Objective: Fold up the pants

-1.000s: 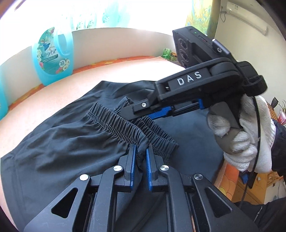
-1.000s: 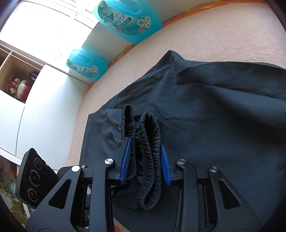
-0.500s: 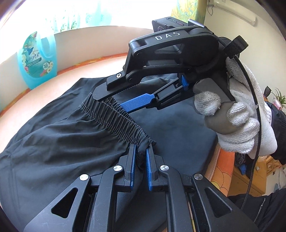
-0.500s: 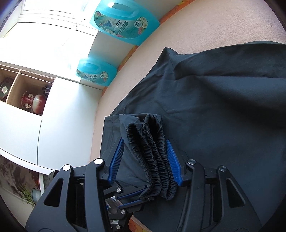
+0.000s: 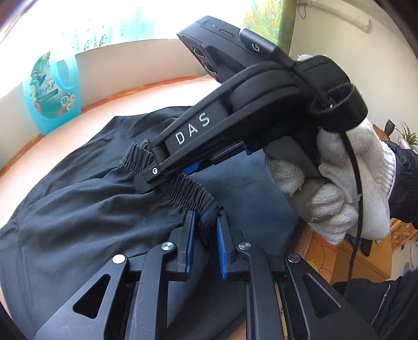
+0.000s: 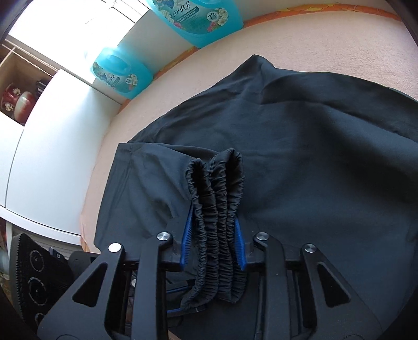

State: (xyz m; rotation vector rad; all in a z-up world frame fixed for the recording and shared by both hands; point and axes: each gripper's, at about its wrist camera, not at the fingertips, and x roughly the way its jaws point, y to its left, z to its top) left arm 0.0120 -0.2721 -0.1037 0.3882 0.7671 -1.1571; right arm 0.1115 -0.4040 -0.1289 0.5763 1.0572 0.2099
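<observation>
Black pants [image 5: 91, 209] lie spread on a peach table [image 6: 326, 47]. Their elastic waistband [image 5: 188, 188] runs from my left gripper [image 5: 205, 232] up to my right gripper [image 5: 154, 177]. The left jaws are opening, and the waistband's end still stands pinched between the blue pads. A white-gloved hand [image 5: 339, 188] holds the right gripper. In the right wrist view, my right gripper [image 6: 213, 235] is closing on several gathered folds of the waistband [image 6: 219, 209], both pads against the bunch. The rest of the pants [image 6: 300, 170] lies flat beyond.
Two turquoise detergent bottles [image 6: 203, 15] [image 6: 122, 73] stand along the back wall; one bottle [image 5: 52, 96] also shows in the left wrist view. A white cabinet [image 6: 52, 157] borders the table's left side. The table's orange-trimmed edge [image 5: 321, 248] is close by the gloved hand.
The right gripper's jaws, wide around the gathered waistband half a second ago, have closed onto it and come down on the cloth. The left pads have parted slightly.
</observation>
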